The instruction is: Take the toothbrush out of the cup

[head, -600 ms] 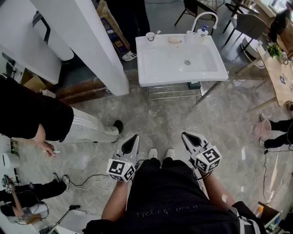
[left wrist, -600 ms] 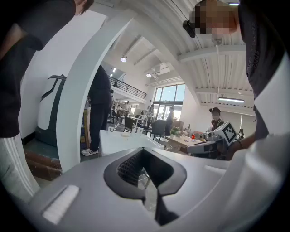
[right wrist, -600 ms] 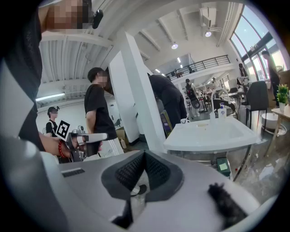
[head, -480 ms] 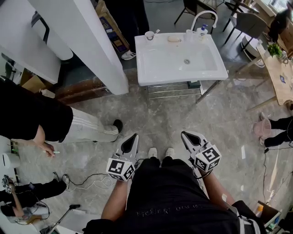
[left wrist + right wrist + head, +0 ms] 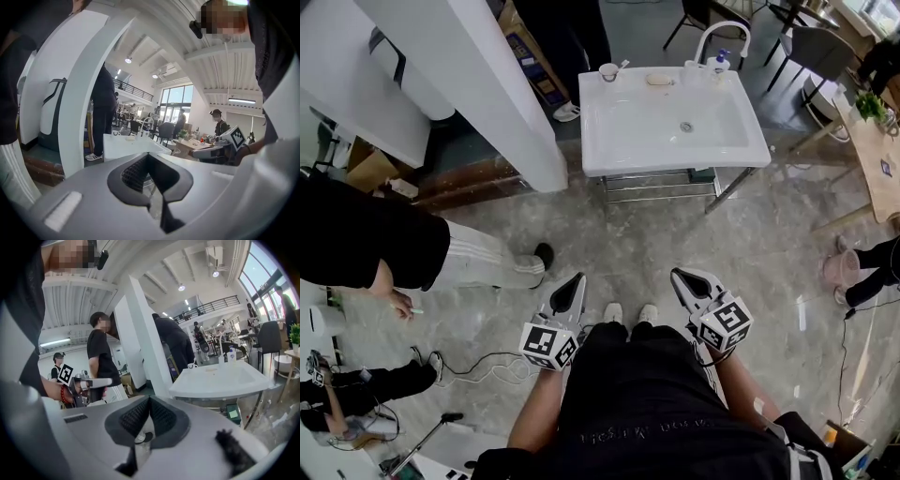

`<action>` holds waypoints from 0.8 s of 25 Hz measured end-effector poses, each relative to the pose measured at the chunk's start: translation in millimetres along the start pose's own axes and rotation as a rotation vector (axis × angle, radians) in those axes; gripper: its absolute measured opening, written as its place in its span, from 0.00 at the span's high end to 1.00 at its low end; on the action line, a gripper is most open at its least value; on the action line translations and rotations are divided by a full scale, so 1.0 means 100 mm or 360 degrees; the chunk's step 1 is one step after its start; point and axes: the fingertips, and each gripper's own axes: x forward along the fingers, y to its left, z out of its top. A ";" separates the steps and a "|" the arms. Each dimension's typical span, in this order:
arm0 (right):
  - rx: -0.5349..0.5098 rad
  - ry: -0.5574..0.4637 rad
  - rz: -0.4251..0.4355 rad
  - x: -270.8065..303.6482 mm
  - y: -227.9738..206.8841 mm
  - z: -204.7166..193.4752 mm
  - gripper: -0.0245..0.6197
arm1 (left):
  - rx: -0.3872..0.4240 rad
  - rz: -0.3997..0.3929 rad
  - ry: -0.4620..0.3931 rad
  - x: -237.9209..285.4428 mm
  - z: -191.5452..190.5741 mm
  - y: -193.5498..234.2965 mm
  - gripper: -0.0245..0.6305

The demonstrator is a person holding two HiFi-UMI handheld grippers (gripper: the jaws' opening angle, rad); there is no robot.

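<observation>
Close in at the person's waist, the left gripper (image 5: 572,285) and right gripper (image 5: 685,280) hang side by side over the marble floor (image 5: 656,244). Each has its jaws pressed together at the tips, with nothing between them. Well ahead stands a white sink (image 5: 675,161) on a metal frame. At its far left corner sits the cup (image 5: 607,72), the toothbrush (image 5: 622,67) leaning out of it to the right, far from both grippers. A curved faucet (image 5: 719,32) rises at the back rim.
</observation>
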 end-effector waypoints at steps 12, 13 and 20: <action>-0.0020 -0.0024 0.0047 -0.25 -0.44 0.00 0.94 | 0.0009 0.0118 0.0011 0.10 -0.06 -0.37 0.95; -0.0014 -0.0028 0.0045 -0.27 -0.47 0.00 0.94 | 0.0011 0.0122 0.0017 0.10 -0.06 -0.39 0.95; 0.0015 -0.0053 0.0013 -0.39 -0.59 -0.04 0.94 | 0.0063 0.0122 0.0005 0.14 0.08 -0.47 0.95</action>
